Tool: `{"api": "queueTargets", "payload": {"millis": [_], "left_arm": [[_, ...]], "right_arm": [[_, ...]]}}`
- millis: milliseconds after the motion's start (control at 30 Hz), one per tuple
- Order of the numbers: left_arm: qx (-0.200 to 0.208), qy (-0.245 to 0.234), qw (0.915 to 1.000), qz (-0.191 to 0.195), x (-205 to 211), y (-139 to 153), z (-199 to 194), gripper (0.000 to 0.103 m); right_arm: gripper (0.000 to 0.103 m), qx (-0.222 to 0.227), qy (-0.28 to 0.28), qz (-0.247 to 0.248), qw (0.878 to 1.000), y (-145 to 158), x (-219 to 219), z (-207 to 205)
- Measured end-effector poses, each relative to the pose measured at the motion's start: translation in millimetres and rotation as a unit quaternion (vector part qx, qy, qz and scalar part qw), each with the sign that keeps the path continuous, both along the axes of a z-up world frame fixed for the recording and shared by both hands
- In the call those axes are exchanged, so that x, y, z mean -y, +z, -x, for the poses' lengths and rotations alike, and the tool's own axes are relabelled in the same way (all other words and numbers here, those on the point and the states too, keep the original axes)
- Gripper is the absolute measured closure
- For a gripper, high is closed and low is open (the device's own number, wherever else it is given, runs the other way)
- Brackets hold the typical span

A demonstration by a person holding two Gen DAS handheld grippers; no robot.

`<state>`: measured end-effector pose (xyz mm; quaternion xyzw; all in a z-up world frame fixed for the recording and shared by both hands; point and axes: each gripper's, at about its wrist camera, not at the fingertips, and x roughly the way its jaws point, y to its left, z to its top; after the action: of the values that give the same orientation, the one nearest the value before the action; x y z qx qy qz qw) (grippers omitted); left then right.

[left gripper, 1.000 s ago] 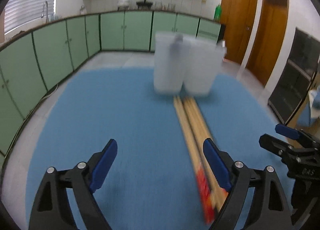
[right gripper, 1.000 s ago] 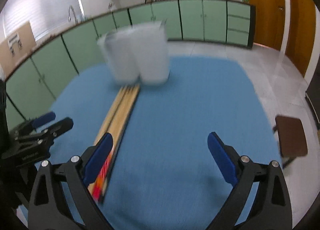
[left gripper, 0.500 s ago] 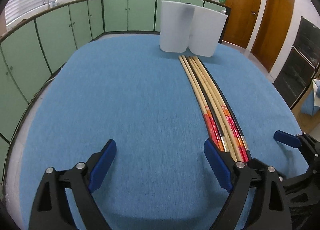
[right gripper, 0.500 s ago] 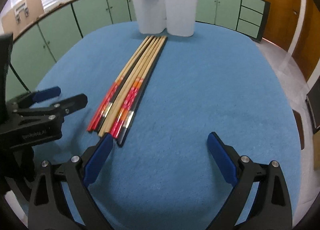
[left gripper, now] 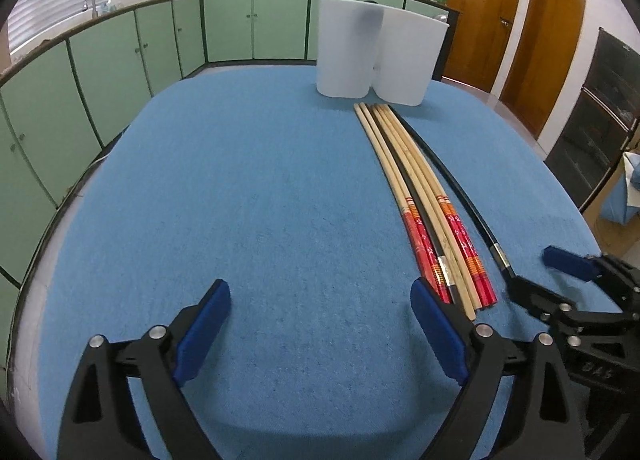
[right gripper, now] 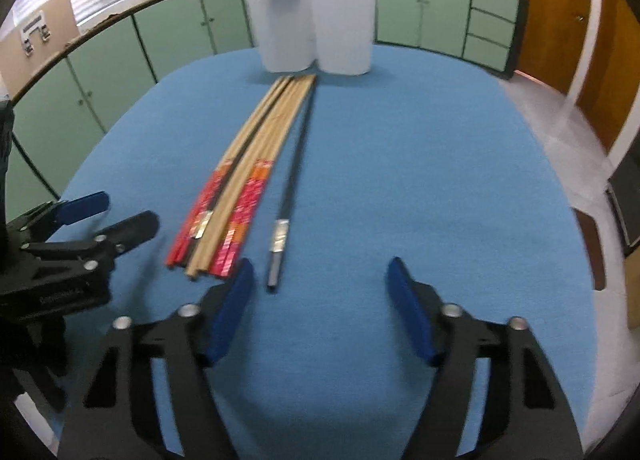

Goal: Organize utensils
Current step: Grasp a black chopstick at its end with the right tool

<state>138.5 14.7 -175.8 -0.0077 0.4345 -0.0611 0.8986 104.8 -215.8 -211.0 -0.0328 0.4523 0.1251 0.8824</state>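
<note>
Several chopsticks (left gripper: pixel 416 195) lie side by side on the blue table (left gripper: pixel 260 199), wooden ones with red ends and two black ones; they also show in the right wrist view (right gripper: pixel 248 171). One black chopstick (right gripper: pixel 290 187) lies apart to the right of the bundle. A white two-compartment holder (left gripper: pixel 376 53) stands at the table's far end, also in the right wrist view (right gripper: pixel 314 23). My left gripper (left gripper: pixel 320 324) is open and empty, left of the chopstick ends. My right gripper (right gripper: pixel 320 292) is open and empty, just behind the lone black chopstick's near end.
Green kitchen cabinets (left gripper: pixel 120 59) curve around the far and left sides. Wooden doors (left gripper: pixel 516 15) stand at the right. A dark oven (left gripper: pixel 600 107) sits past the table's right edge. The right gripper appears in the left wrist view (left gripper: pixel 540 280).
Both grippers pulled back toward the near ends of the chopsticks. One black chopstick now lies separated to the right of the bundle. The right gripper's jaws stand narrower.
</note>
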Motion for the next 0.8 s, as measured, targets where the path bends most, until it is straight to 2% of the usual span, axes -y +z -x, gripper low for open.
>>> {"api": "queueTargets", "payload": {"millis": [67, 100, 167, 233, 400, 500, 633, 800], "left_arm": [[-0.002, -0.001, 1.0, -0.001, 1, 0, 1, 0.012], [-0.003, -0.002, 1.0, -0.001, 1, -1, 1, 0.012], [-0.006, -0.004, 1.0, -0.002, 2, -2, 1, 0.012], [-0.007, -0.006, 0.9999, -0.007, 4, -3, 1, 0.012], [-0.009, -0.019, 0.9998, -0.003, 13, -3, 1, 0.011], [-0.01, -0.029, 0.9995, 0.0, 18, -3, 3, 0.011], [-0.011, -0.041, 0.9989, -0.02, 27, -5, 4, 0.01], [-0.012, -0.048, 0.9984, -0.026, 24, -5, 6, 0.008]], "right_arm": [[0.061, 0.01, 0.008, 0.01, 1.0, 0, -7, 1], [0.064, 0.013, 0.014, 0.009, 1.0, 0, -10, 1], [0.083, 0.013, 0.019, 0.002, 1.0, 1, -12, 3], [0.095, 0.011, 0.023, -0.007, 1.0, 1, -12, 2], [0.097, 0.009, 0.01, -0.024, 1.0, 1, -3, 2], [0.097, 0.015, 0.0, -0.009, 1.0, 2, 2, 2], [0.097, 0.013, -0.006, -0.01, 1.0, 1, 8, -1], [0.097, 0.013, -0.006, -0.01, 1.0, 0, 10, 0]]}}
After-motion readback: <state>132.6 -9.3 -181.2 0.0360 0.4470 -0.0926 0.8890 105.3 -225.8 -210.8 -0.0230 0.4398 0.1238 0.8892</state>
